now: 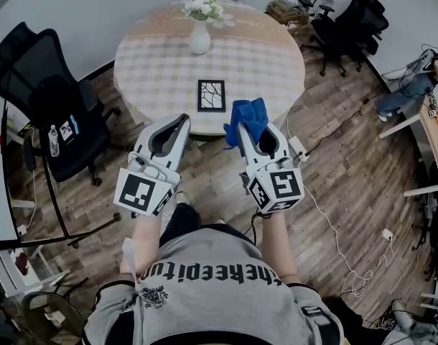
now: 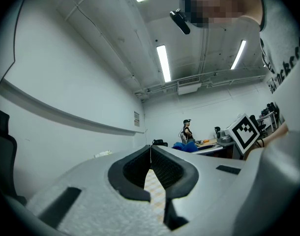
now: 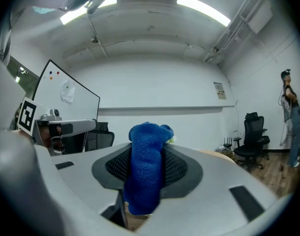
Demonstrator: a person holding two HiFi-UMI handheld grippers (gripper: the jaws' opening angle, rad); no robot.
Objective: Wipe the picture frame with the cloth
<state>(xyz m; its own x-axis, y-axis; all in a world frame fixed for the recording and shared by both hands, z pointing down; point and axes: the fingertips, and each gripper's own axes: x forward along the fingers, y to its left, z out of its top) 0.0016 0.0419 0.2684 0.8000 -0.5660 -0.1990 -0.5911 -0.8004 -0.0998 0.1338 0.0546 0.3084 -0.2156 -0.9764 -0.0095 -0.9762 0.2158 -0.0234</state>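
Observation:
A small black picture frame (image 1: 211,95) lies flat near the front edge of the round table (image 1: 154,70). My right gripper (image 1: 252,132) is shut on a blue cloth (image 1: 248,118), held just off the table's front edge, to the right of the frame. In the right gripper view the blue cloth (image 3: 146,171) is pinched between the jaws and sticks up above them. My left gripper (image 1: 177,124) hovers at the table's front edge, left of the frame; its jaws meet at the tips with nothing between them (image 2: 150,148).
A white vase of flowers (image 1: 200,24) stands at the back of the table. A black office chair (image 1: 57,113) is at the left, another chair (image 1: 345,24) at the back right. Cables (image 1: 334,221) run over the wooden floor.

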